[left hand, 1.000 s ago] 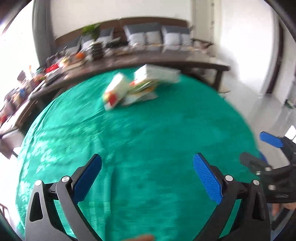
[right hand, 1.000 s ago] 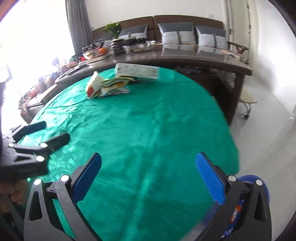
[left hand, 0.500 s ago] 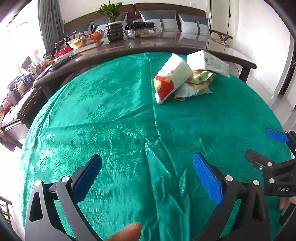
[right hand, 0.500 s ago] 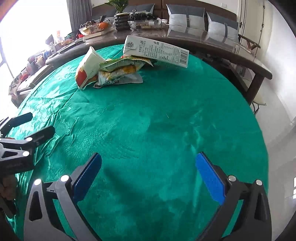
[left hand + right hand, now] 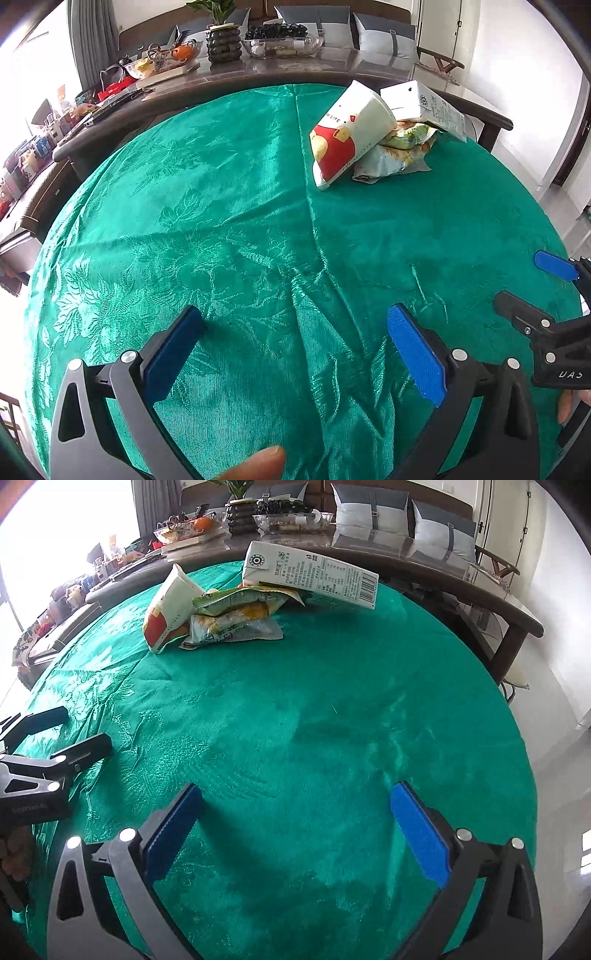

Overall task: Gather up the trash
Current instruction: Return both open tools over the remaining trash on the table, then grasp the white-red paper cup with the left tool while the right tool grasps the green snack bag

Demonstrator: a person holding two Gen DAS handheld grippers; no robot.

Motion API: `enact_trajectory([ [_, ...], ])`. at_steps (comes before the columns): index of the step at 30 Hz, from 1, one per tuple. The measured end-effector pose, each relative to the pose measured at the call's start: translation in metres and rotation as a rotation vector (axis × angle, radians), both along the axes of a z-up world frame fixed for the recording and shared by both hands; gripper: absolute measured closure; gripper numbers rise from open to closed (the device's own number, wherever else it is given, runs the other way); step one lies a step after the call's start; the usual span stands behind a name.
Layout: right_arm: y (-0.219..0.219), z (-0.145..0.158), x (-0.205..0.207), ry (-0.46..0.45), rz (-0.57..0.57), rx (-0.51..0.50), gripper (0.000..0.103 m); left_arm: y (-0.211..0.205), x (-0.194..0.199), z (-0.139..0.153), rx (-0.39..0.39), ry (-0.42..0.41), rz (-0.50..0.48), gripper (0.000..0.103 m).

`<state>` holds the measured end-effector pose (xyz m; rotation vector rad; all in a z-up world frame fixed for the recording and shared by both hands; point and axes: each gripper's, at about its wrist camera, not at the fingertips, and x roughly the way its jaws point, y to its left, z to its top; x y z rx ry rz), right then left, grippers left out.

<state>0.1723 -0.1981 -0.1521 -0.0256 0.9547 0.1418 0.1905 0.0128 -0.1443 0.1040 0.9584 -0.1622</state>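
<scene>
You hold two claws low over a round desk covered in a shiny green patterned cloth (image 5: 332, 709). Your left claw (image 5: 295, 354) has its blue-padded fingers spread wide apart with nothing between them, and your right claw (image 5: 295, 830) is spread just as wide and also empty. Each claw shows at the edge of the other's view, near the desk's close rim. The trash sits in one small heap on the far side of the desk, well apart from both claws. A long white rectangular milk carton with printed text and a barcode (image 5: 314, 578) lies on its side on top of the heap, its long axis running across the right wrist view, the folded top end pointing left and the barcode end pointing right and raised off the cloth. Under it lie two crumpled green and yellow snack wrappers (image 5: 236, 618), flat and stacked, their long sides running left to right. Leaning against their left side is a white puffed snack bag with a red and yellow print (image 5: 168, 613), tilted, its long axis slanting from the cloth up toward the far edge. Behind the desk stands a dark wooden sideboard (image 5: 295, 70) with bowls and a potted plant.
</scene>
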Motion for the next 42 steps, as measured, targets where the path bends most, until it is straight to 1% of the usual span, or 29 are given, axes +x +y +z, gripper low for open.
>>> enact_trajectory([
  [35, 0.000, 0.000, 0.000, 0.000, 0.000, 0.001, 0.005, 0.000, 0.000, 0.001, -0.004, 0.000, -0.003, 0.004],
  [38, 0.000, 0.000, 0.000, 0.000, 0.000, 0.001, 0.005, 0.002, 0.004, 0.002, -0.009, 0.007, -0.039, 0.004],
  [42, 0.000, 0.000, 0.000, 0.000, 0.000, 0.002, 0.005, 0.007, 0.018, 0.012, -0.052, 0.014, -0.123, 0.004],
])
